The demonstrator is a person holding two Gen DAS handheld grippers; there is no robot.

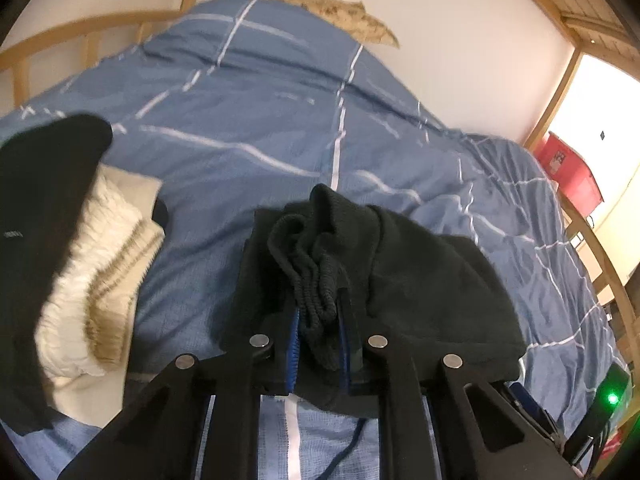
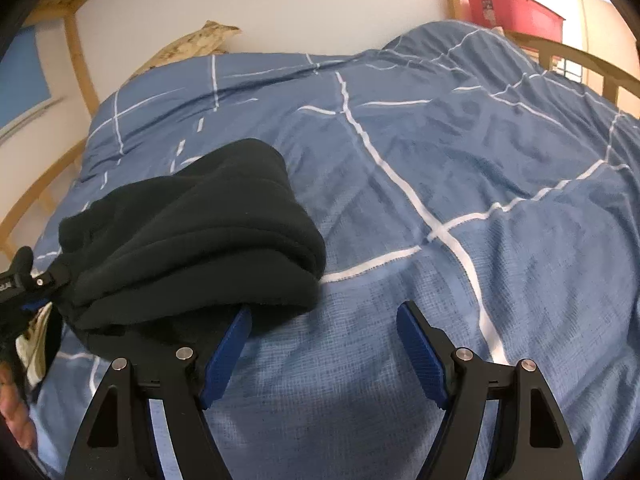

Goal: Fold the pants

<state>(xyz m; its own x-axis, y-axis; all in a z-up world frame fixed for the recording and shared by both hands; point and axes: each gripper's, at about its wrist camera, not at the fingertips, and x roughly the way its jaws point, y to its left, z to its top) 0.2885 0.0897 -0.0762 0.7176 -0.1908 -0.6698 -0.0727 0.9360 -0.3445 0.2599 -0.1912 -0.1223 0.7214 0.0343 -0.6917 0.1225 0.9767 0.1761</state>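
1. The left gripper (image 1: 318, 320) has its jaws clamped on the ribbed edge of the black pants (image 1: 400, 272), low centre of its frame, keeping the folded bundle together.
2. The right gripper (image 2: 324, 344) stands wide and empty beside the pants (image 2: 192, 236) at left on the blue duvet (image 2: 440, 160), apparently free to tuck or smooth.

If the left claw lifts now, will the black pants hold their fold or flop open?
Probably flop: the black pants look soft and drape limply over the left claw. The ribbed waistband is bunched between its fingers, so grip seems secure. The stacked layers will likely slide apart.
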